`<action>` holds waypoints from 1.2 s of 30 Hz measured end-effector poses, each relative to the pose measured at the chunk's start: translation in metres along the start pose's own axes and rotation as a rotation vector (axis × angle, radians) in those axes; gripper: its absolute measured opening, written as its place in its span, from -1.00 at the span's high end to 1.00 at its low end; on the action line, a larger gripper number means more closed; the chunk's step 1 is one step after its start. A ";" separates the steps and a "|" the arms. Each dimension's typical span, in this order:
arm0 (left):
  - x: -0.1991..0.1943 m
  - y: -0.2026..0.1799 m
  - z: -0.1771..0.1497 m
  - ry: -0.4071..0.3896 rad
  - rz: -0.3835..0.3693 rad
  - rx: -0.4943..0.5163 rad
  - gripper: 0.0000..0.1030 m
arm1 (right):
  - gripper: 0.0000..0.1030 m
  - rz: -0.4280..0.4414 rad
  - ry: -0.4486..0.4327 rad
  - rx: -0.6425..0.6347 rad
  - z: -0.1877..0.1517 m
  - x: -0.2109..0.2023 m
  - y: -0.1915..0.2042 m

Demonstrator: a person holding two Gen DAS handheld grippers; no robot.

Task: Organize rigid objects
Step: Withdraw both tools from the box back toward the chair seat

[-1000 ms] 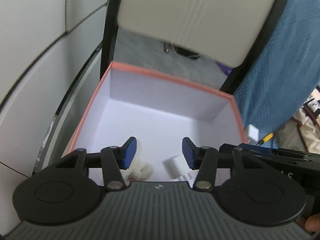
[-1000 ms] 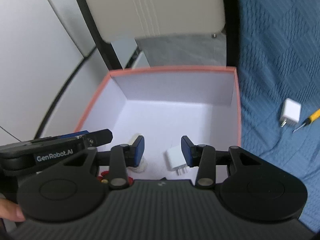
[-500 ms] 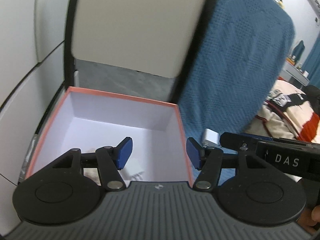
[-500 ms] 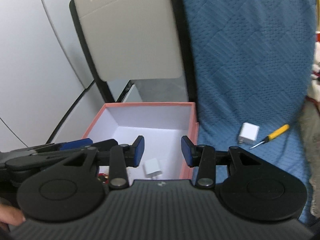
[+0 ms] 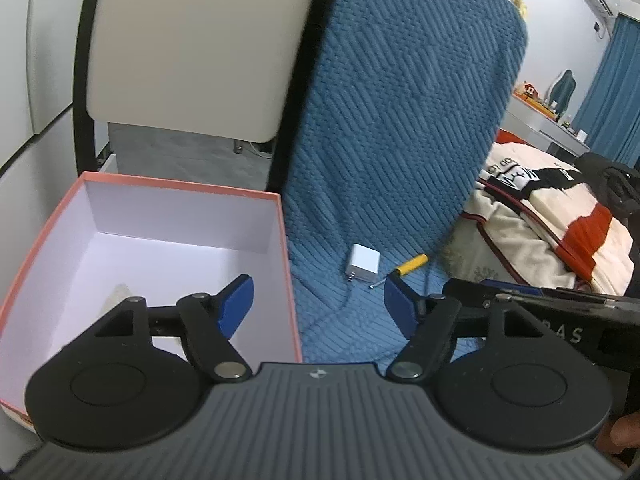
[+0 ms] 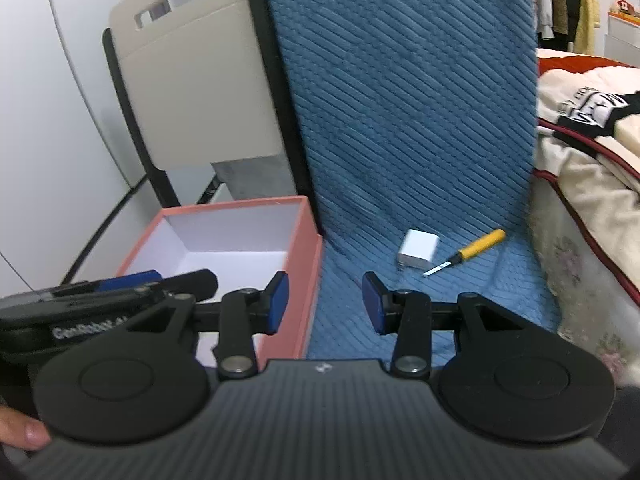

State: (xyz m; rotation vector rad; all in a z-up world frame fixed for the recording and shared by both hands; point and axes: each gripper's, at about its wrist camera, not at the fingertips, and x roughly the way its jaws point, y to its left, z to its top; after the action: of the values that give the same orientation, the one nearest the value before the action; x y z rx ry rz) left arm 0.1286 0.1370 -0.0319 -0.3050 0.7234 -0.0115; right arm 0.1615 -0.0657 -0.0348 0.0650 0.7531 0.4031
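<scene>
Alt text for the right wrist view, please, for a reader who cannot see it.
The right gripper, jaws apart and empty, points at a blue blanket where a white charger plug and a yellow-handled screwdriver lie side by side. To the left stands an open pink box, with the left gripper over it.

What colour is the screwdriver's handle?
Yellow; the screwdriver lies on the blue blanket beside the white charger, clearest in the right wrist view.
</scene>
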 end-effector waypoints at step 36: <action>0.080 -0.082 -0.072 0.023 0.016 0.072 -0.64 | 0.13 -0.178 -0.023 0.043 -0.088 -0.008 -0.117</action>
State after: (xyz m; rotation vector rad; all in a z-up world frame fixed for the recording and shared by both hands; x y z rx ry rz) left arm 0.1497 0.0299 -0.1120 -0.2307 0.7464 -0.0257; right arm 0.1359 -0.1844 -0.1174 0.0428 0.7388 0.2165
